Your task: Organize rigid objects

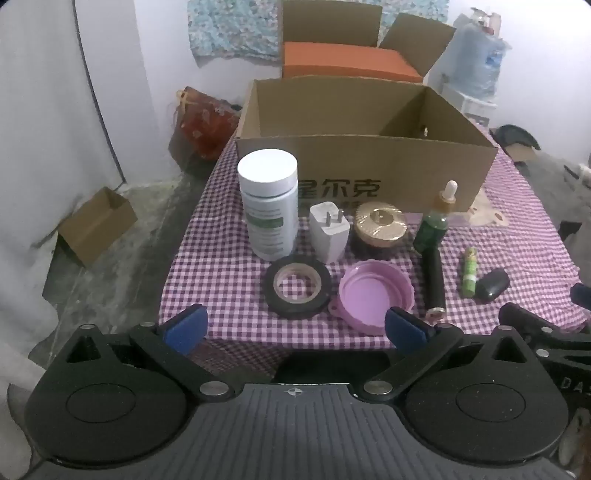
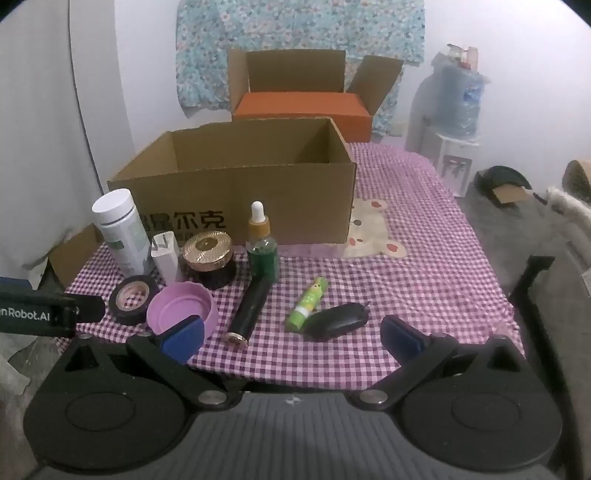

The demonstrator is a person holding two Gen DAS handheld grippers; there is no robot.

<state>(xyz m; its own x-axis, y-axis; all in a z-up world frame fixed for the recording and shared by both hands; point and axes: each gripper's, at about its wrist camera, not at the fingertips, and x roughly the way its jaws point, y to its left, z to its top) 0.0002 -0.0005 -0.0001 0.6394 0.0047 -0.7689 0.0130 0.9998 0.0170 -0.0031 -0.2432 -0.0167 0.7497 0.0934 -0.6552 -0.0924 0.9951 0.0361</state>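
Before me a table in purple checked cloth [image 2: 424, 280]; behind it pale walls [image 1: 37, 110], a floral cloth hanging [image 2: 295, 33], grey concrete floor [image 1: 122, 240]

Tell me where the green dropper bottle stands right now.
The green dropper bottle stands upright on the checked cloth just before the cardboard box, with the gold-lidded jar on its left in both views.

Looked like a home room used for storage: checked tablecloth [image 2: 424, 221] with a bear print, floral cloth [image 2: 295, 40] hung on the wall, water dispenser [image 2: 456, 122] in the corner, cardboard boxes [image 1: 98, 225] on bare concrete floor [image 1: 122, 236].
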